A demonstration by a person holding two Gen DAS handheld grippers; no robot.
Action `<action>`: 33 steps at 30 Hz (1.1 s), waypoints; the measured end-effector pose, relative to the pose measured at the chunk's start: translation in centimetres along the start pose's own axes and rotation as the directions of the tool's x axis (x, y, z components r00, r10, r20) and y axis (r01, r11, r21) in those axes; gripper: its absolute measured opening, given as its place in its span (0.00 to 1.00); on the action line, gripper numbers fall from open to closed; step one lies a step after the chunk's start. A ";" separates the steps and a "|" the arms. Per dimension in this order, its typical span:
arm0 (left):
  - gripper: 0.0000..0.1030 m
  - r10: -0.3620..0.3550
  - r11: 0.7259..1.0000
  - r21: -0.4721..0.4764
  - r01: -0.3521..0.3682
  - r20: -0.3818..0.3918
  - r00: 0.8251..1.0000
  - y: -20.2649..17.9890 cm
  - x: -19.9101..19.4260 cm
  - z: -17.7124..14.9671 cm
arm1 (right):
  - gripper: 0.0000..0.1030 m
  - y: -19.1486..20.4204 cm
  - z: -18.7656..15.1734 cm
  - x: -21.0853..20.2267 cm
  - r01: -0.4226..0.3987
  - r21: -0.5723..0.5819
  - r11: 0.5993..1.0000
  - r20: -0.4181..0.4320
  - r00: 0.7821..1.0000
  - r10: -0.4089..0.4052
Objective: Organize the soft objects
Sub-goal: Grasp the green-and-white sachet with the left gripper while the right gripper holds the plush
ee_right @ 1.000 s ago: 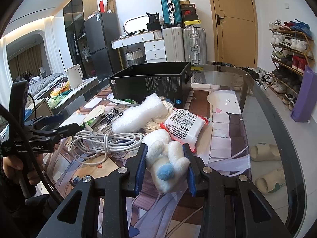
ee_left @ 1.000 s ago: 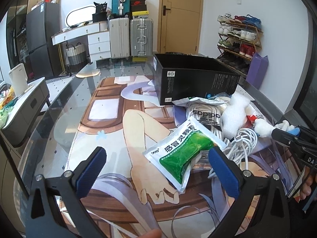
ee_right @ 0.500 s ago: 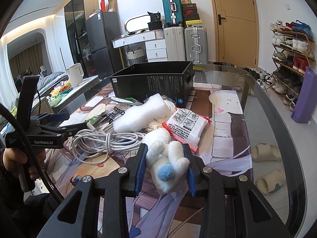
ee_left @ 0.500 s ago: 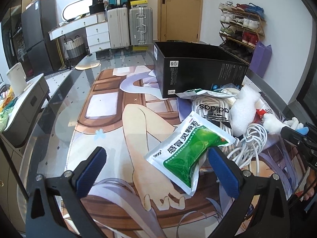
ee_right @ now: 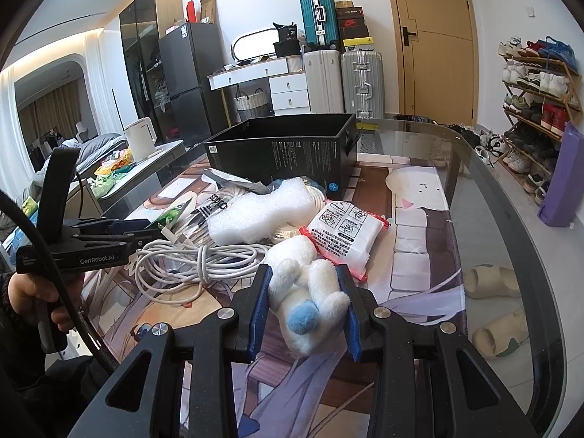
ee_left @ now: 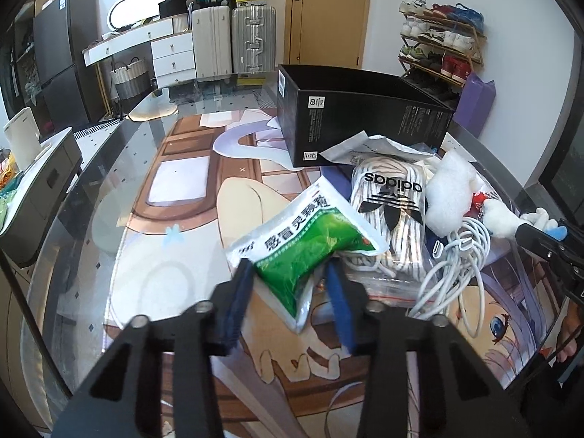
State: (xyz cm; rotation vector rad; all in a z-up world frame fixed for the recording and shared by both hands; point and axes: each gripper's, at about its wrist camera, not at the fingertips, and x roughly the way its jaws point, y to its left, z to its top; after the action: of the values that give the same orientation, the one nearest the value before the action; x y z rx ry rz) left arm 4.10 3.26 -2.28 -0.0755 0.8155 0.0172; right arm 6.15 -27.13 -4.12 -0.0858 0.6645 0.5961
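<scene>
Gripping the lower end of the green medicine pouch [ee_left: 306, 252], the left gripper [ee_left: 290, 277] has its blue pads pressed against both sides; the pouch's upper end rests on the table mat [ee_left: 175, 219]. The right gripper [ee_right: 304, 281] clamps the white plush toy [ee_right: 304, 292] between its jaws, beside the white cable [ee_right: 189, 262] and black box [ee_right: 284, 149].

Left gripper [ee_left: 290, 273] has its blue-padded fingers [ee_left: 239, 294] pinched together low and forward; right gripper [ee_right: 303, 281] likewise clamped, level beside it.
</scene>
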 end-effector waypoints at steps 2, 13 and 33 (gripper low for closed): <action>0.25 -0.002 1.000 -0.007 0.002 0.005 1.000 0.1 -0.2 0.0 | 0.34 0.0 0.0 -0.1 0.000 -0.003 1.000 0.006 1.000 0.000; 0.17 -0.031 0.999 -0.038 0.032 0.034 0.999 0.7 -0.8 -0.2 | 0.34 -0.1 0.5 -0.8 -0.003 -0.005 1.000 0.054 0.999 0.003; 0.14 -0.062 0.997 -0.044 0.066 0.101 0.993 0.7 -2.7 0.1 | 0.34 -0.2 0.9 -2.5 -0.016 -0.006 1.000 0.125 0.992 0.017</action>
State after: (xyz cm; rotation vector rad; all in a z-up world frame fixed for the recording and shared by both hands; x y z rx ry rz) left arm 2.35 4.03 -0.30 -0.1441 0.7127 -0.0204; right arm 5.21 -28.27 -1.94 -0.0477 0.5426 0.6138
